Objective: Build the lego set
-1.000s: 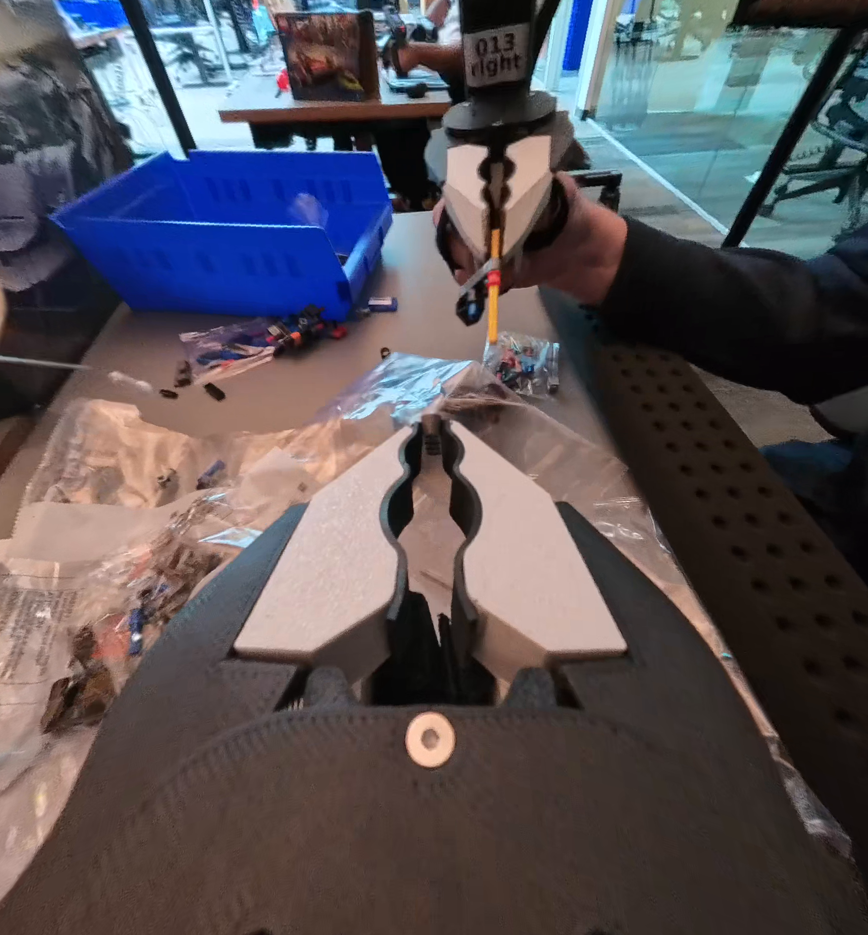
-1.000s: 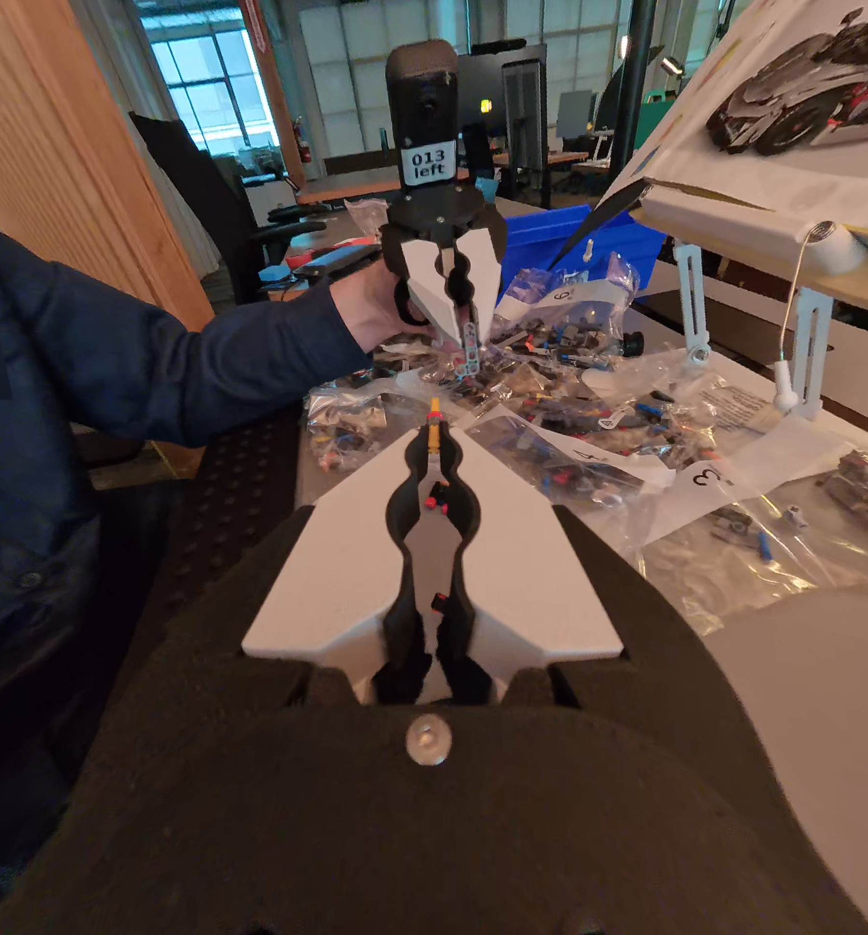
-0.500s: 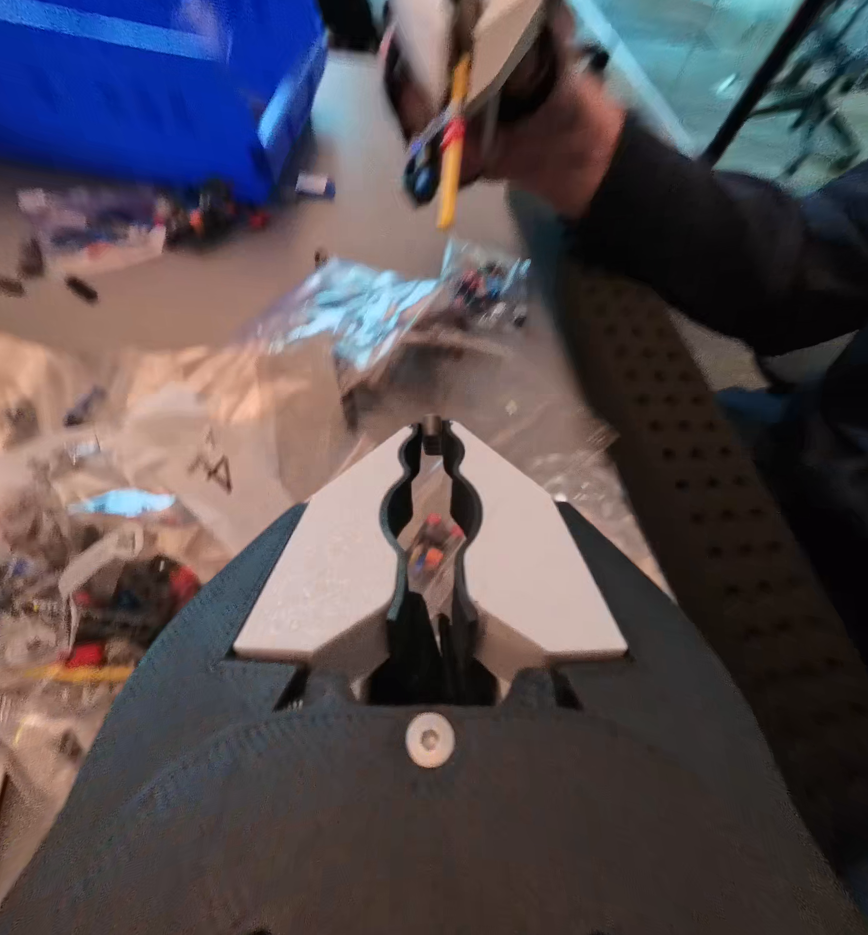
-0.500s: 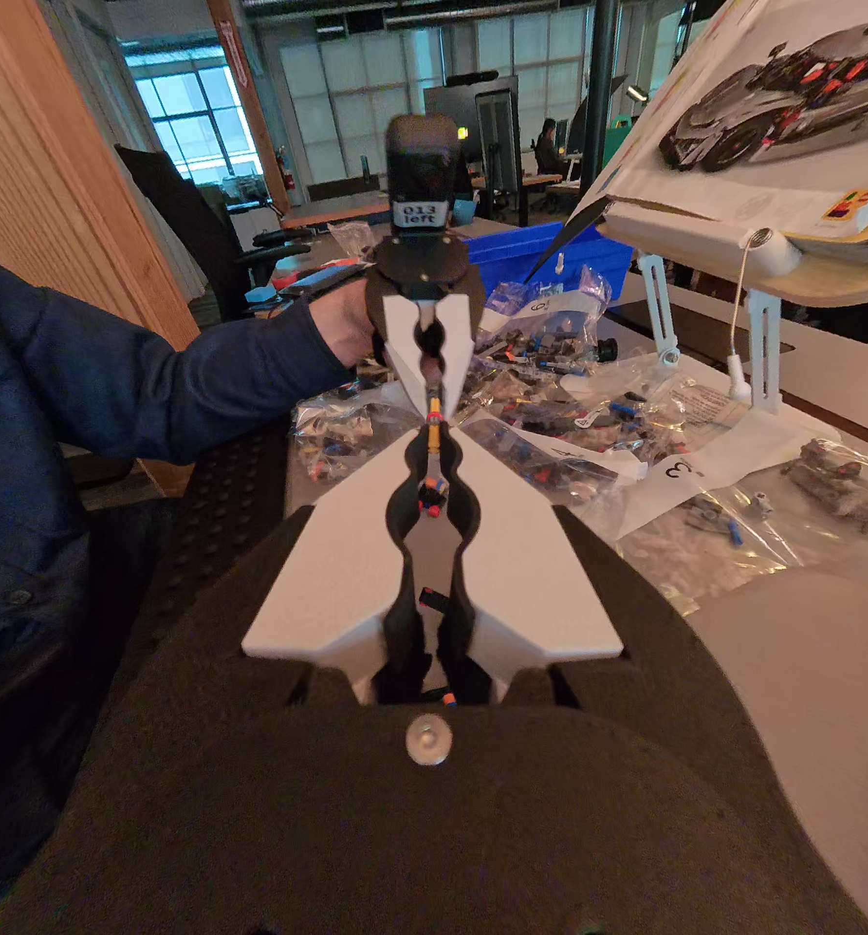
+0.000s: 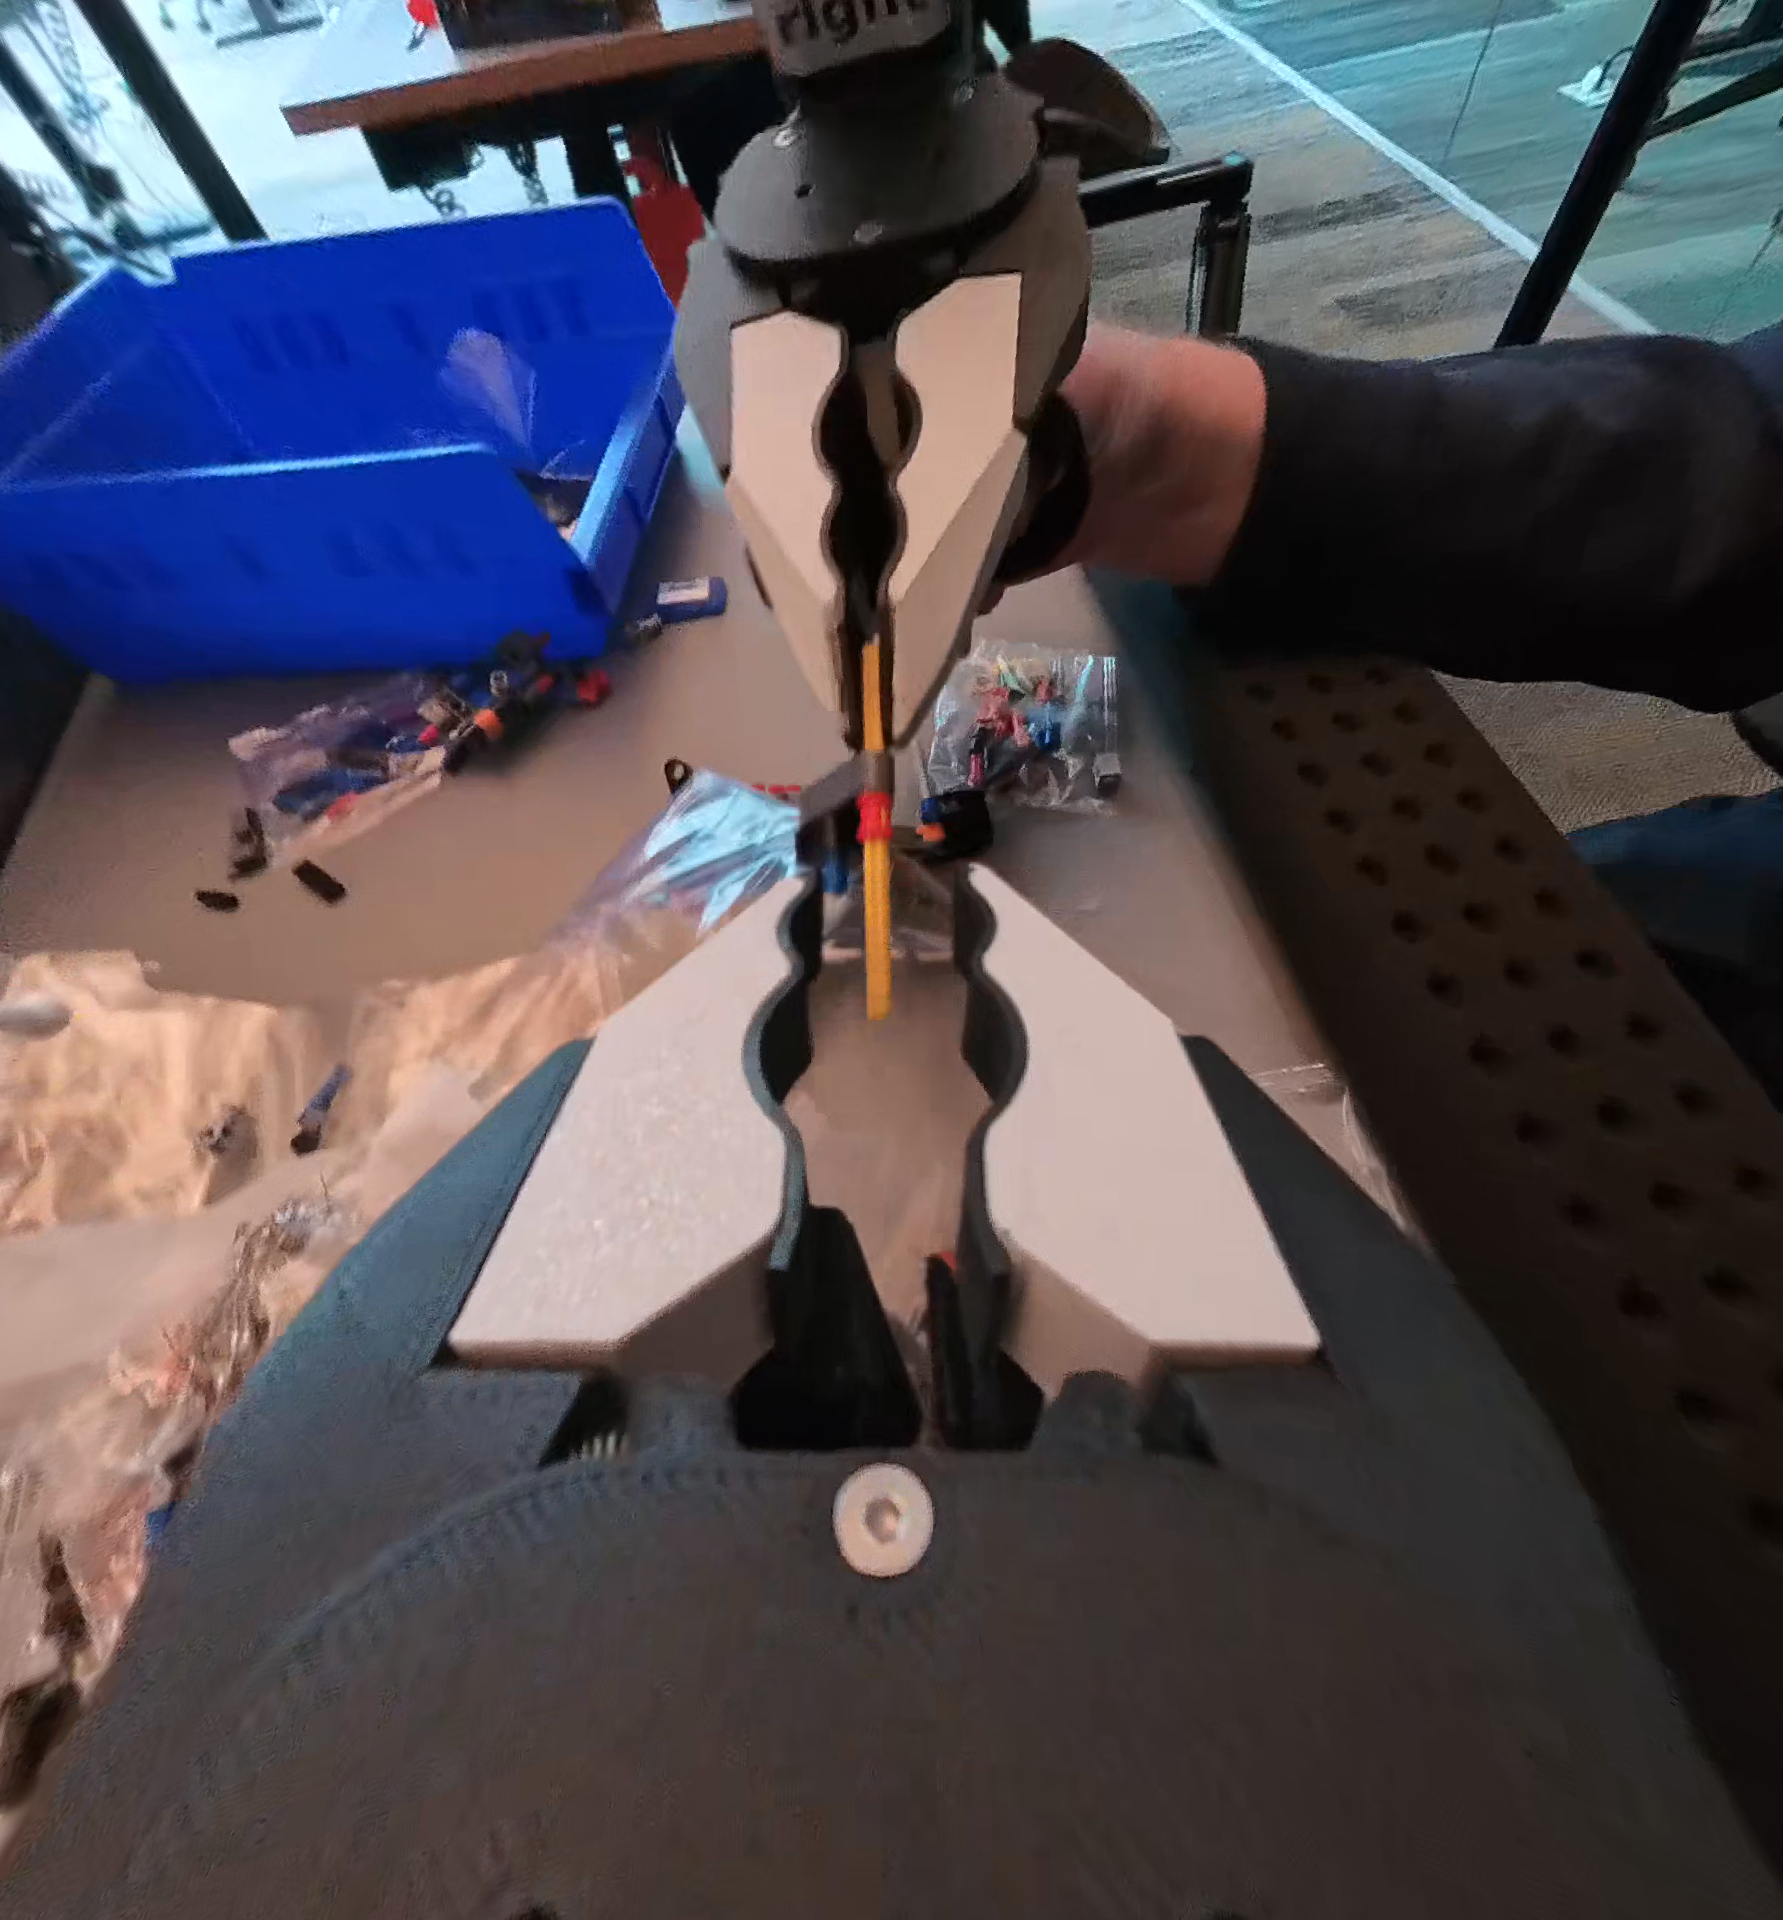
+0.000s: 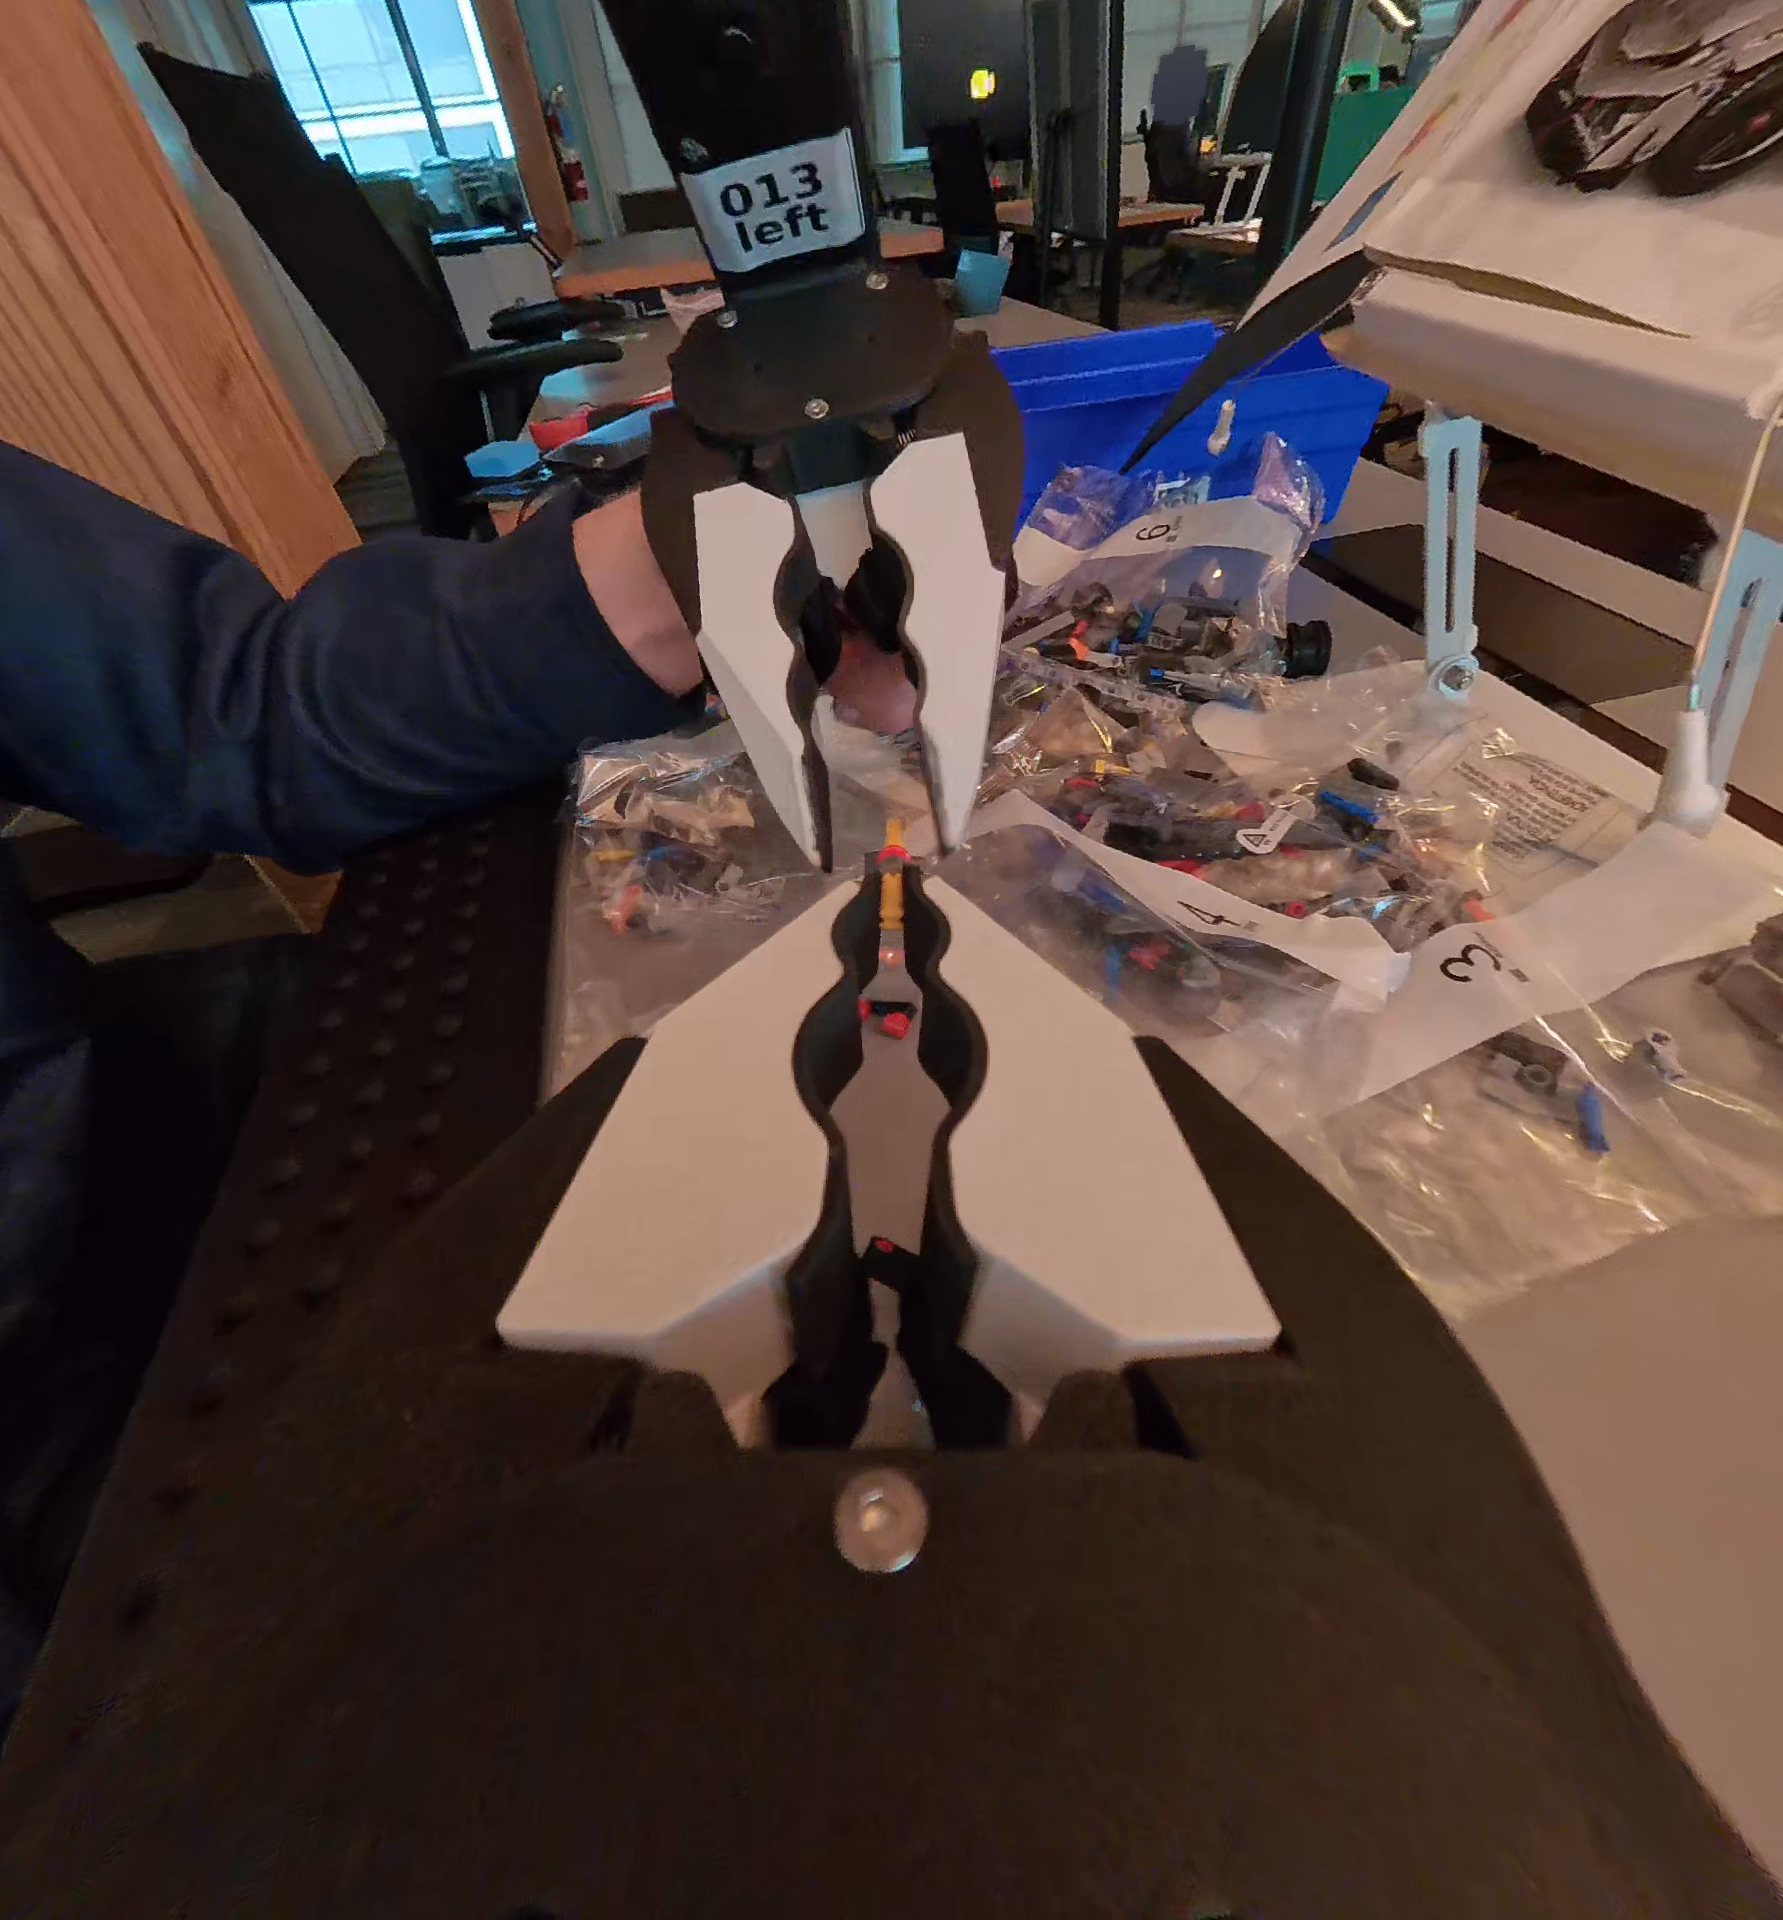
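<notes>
Yellow rod was pinched in the right tongs, presented tip-first for a handover. The left tongs were spread around it, ready to take it.

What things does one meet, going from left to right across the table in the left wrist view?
blue bin → three small black pieces → bag of blue and red pieces → yellow axle held by the right gripper → small bag of coloured pieces → black perforated mat
</notes>
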Tool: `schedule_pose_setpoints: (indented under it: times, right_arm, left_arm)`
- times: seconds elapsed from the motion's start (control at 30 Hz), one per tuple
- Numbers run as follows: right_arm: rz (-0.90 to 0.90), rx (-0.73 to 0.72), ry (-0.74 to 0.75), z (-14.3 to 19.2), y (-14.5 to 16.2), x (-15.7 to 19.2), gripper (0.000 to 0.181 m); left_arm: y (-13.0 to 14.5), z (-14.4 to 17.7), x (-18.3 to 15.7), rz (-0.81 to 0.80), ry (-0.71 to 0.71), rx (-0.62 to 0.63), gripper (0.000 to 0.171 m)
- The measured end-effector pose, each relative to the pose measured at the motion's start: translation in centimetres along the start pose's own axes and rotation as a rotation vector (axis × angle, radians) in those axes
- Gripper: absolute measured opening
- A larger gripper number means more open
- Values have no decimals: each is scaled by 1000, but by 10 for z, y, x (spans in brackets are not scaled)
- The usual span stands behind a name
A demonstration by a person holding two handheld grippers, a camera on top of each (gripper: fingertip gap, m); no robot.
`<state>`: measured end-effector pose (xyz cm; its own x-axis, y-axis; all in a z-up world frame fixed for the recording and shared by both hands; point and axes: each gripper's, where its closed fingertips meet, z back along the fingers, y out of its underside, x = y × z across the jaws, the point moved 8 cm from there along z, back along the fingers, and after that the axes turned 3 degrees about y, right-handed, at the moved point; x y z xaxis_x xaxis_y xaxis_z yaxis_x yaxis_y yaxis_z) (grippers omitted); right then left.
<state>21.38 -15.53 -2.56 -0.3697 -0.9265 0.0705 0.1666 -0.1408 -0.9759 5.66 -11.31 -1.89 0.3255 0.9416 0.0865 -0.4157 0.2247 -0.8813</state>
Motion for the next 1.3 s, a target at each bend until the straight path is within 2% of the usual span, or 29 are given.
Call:
schedule_pose_setpoints:
  times: [0.1,0.2,0.27,0.33,0.47,0.7,0.8,1.17,1.3]
  right_arm:
    - [9,7,-5,-3,0,2,1]
    - [13,-23,4,-1,-3,2,1]
    - [48,-31,27,-1,-4,3,1]
    - [96,-24,47,-3,-4,6,9]
    - [144,76,90,-13,3,6,18]
    - [175,83,80,-14,-1,11,6]
    - [163,108,67,-16,0,12,4]
    - [38,-7,-16,-14,-8,12,4]
    - [35,-5,-24,-13,-8,13,4]
  left_arm:
    - [0,-11,-3,-54,-24,58,9]
    - [-2,-10,-2,-60,-40,31,4]
    - [-3,-9,-2,-81,-64,39,3]
    - [-3,-10,-3,-96,-70,68,3]
    - [-3,-13,-5,-108,-70,94,3]
    - [-4,-10,-8,-130,-60,85,3]
    - [-2,-10,-9,-153,-60,115,3]
    - [-8,1,-12,-156,-36,26,3]
    - [-8,1,-13,-155,-26,20,3]
